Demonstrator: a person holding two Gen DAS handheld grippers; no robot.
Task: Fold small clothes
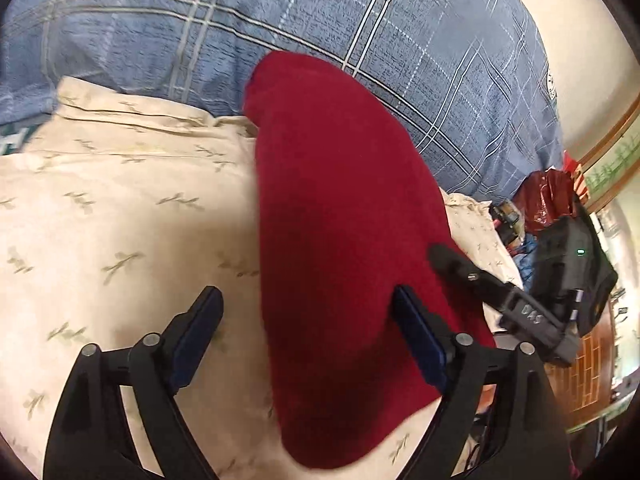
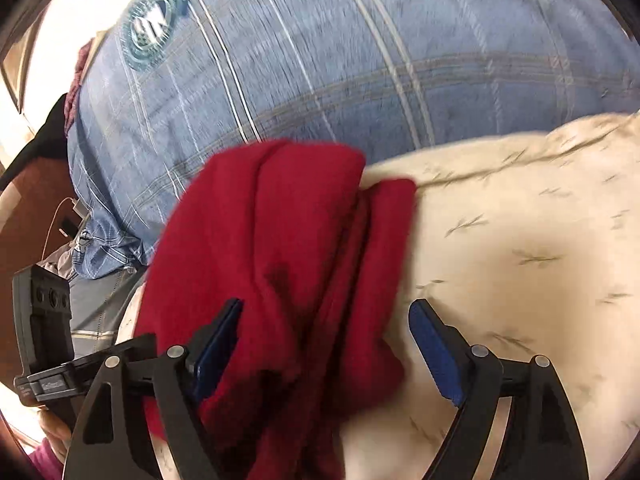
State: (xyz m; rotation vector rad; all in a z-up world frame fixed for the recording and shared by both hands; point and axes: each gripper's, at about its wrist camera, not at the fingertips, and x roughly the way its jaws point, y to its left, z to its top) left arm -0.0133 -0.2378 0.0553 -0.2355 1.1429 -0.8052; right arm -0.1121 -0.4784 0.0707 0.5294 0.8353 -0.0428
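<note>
A dark red garment [image 1: 344, 216] lies in a long folded strip on the cream leaf-print sheet [image 1: 120, 208]. My left gripper [image 1: 306, 292] hovers over its near end with the jaws spread wide; its right finger [image 1: 420, 340] is above the red cloth and its left finger [image 1: 196, 332] is above the sheet. In the right wrist view the red garment [image 2: 280, 232] shows bunched folds. My right gripper [image 2: 328, 304] stands open over it, one blue pad [image 2: 216, 344] at the cloth's left side, the other pad [image 2: 436, 348] clear above the sheet [image 2: 520, 260]. Neither gripper pinches the cloth.
A blue plaid duvet [image 1: 320, 20] is heaped behind the garment. Beyond the bed's right edge sit a red bag [image 1: 548, 200] and a black bag [image 1: 576, 264]. The right gripper's black body [image 1: 520, 308] shows beside my left one; the left gripper's body [image 2: 44, 320] shows at the right view's left edge.
</note>
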